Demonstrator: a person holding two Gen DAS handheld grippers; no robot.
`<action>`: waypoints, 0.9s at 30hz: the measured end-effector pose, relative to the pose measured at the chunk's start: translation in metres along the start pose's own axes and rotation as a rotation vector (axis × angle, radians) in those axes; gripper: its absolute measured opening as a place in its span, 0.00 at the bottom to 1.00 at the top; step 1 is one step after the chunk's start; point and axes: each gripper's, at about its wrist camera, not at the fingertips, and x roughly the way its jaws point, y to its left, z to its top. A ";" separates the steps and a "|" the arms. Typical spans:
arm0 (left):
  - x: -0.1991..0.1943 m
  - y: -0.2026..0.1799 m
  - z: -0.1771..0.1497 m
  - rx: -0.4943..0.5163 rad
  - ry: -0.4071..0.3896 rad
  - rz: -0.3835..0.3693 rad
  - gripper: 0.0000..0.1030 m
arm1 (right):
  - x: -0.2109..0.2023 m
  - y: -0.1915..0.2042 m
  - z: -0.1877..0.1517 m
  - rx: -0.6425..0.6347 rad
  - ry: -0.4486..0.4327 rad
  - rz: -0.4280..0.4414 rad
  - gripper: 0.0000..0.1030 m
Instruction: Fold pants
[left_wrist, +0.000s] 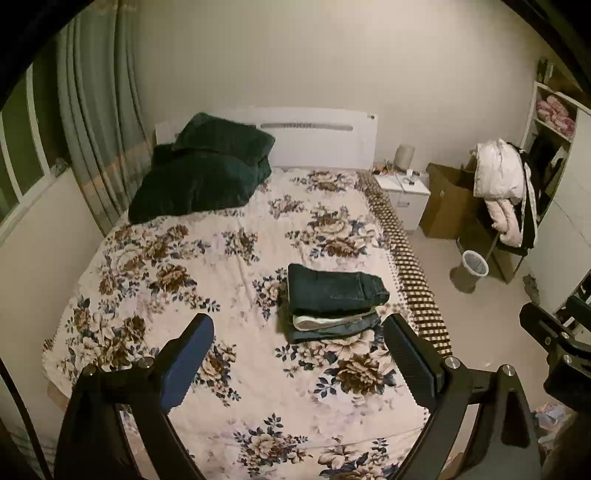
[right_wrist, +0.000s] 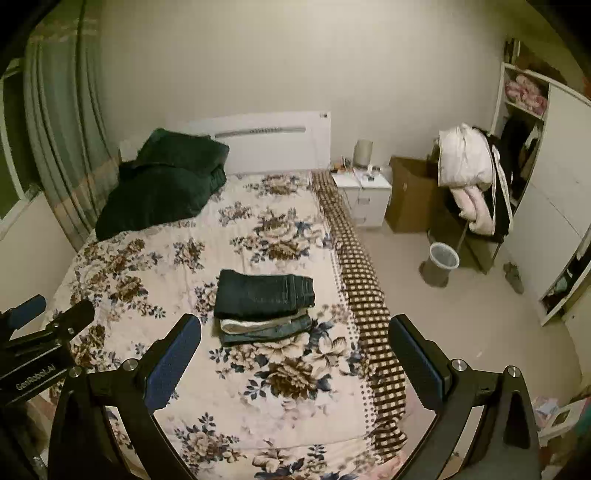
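The folded pants (left_wrist: 334, 290) sit on top of a small pile (left_wrist: 332, 321) of folded clothes, a little right of the middle of the left wrist view, on the flowery bed cover (left_wrist: 229, 258). In the right wrist view the pants (right_wrist: 264, 293) are near the middle of the frame. The job looks about done.

Both tongs are spread wide and pinch nothing. The left gripper (left_wrist: 299, 354) hangs low in its frame, above the bed. The right gripper (right_wrist: 295, 350) does too.

What could go wrong? The pile is near the checked blanket (right_wrist: 364, 295) at the bed's edge. A bump from a finger could push the top pants off or make the pile lean. Grabbing only the top layer could pull the fold open.

The right wrist view shows the pants' stitched end and the left gripper's side at the left edge. The left wrist view shows more of the curtain (left_wrist: 99, 110) at the upper left. Which clothes lie under the pants is hard to tell; maybe more pants.
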 end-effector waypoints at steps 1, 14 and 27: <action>-0.006 0.000 0.000 0.002 -0.009 0.000 0.91 | -0.013 0.001 0.000 0.001 -0.009 0.007 1.00; -0.049 0.006 -0.003 0.009 -0.094 0.002 0.99 | -0.066 0.005 -0.004 -0.005 -0.046 0.023 1.00; 0.002 -0.001 -0.007 0.005 -0.068 0.034 1.00 | 0.011 0.001 0.007 0.001 -0.036 -0.044 1.00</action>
